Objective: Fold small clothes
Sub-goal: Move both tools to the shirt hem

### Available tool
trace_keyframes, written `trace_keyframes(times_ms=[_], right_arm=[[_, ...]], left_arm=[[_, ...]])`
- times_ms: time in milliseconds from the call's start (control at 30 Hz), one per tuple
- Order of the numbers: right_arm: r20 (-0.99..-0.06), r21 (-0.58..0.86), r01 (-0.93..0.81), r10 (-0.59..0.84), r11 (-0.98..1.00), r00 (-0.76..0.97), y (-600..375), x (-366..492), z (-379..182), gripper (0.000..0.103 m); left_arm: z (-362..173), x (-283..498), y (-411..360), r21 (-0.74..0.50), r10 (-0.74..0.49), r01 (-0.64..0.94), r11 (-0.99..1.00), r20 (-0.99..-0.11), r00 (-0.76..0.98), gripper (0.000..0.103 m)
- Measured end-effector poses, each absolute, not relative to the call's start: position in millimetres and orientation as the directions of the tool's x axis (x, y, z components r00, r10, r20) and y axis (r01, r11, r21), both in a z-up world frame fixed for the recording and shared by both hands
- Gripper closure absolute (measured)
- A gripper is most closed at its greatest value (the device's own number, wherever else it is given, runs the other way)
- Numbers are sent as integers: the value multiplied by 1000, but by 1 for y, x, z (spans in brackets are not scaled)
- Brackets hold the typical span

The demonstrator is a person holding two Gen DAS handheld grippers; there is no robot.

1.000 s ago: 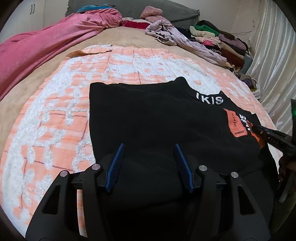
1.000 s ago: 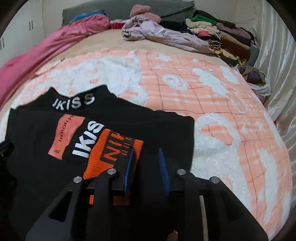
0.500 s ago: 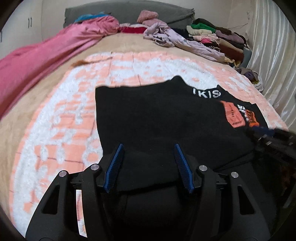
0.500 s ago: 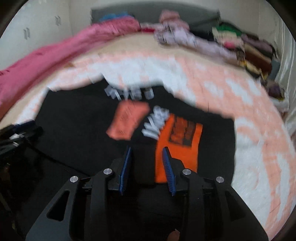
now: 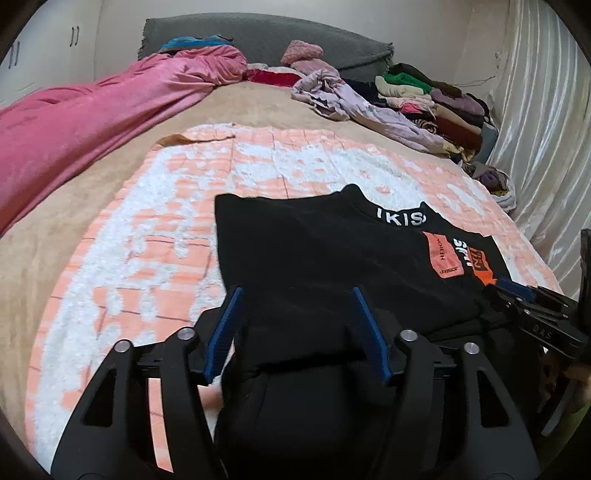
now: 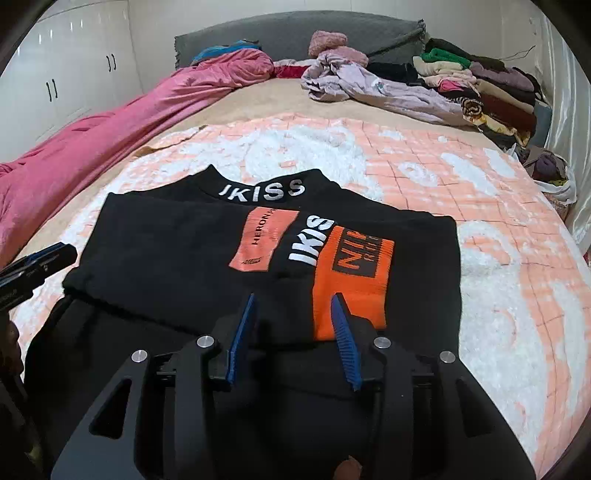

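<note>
A black top (image 5: 314,251) with white "IKISS" lettering and orange patches lies partly folded on the orange and white blanket (image 5: 147,240); it also shows in the right wrist view (image 6: 177,251). My left gripper (image 5: 295,328) is open, its blue fingers spread above the garment's near left edge. My right gripper (image 6: 291,328) is open over the near edge by the orange patch (image 6: 351,280). Neither holds cloth. The right gripper shows at the right in the left wrist view (image 5: 532,314), and the left gripper's tip at the left in the right wrist view (image 6: 37,262).
A pink blanket (image 5: 92,122) runs along the bed's left side. A lilac garment (image 6: 369,88) and a stack of folded clothes (image 6: 480,85) lie at the far right by the grey headboard (image 6: 295,33). A white curtain (image 5: 546,129) hangs on the right.
Both grippers have pulled back and risen from the garment. The right gripper's jaws have opened wider. The folded top lies still on the blanket.
</note>
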State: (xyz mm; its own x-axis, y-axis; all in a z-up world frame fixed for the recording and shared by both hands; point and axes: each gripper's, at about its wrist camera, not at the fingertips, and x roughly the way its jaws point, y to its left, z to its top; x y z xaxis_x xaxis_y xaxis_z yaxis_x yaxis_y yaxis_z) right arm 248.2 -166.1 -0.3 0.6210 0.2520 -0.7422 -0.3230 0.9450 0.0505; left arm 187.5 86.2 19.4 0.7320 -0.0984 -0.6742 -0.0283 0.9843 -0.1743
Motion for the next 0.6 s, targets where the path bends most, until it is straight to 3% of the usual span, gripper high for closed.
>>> trace_keyframes(times_ms=[333, 533, 600], right_arm=[[-708, 64, -318, 267, 946, 654, -181, 212, 19, 31], [-697, 67, -302, 261, 951, 668, -193, 195, 27, 24], [-695, 64, -298, 257, 952, 672, -195, 190, 29, 20]], left_arm=[[34, 165, 87, -128, -48, -47, 991, -651, 758, 25], [34, 152, 85, -130, -52, -44, 990, -652, 757, 22], [35, 146, 87, -130, -49, -48, 990, -649, 760, 13]])
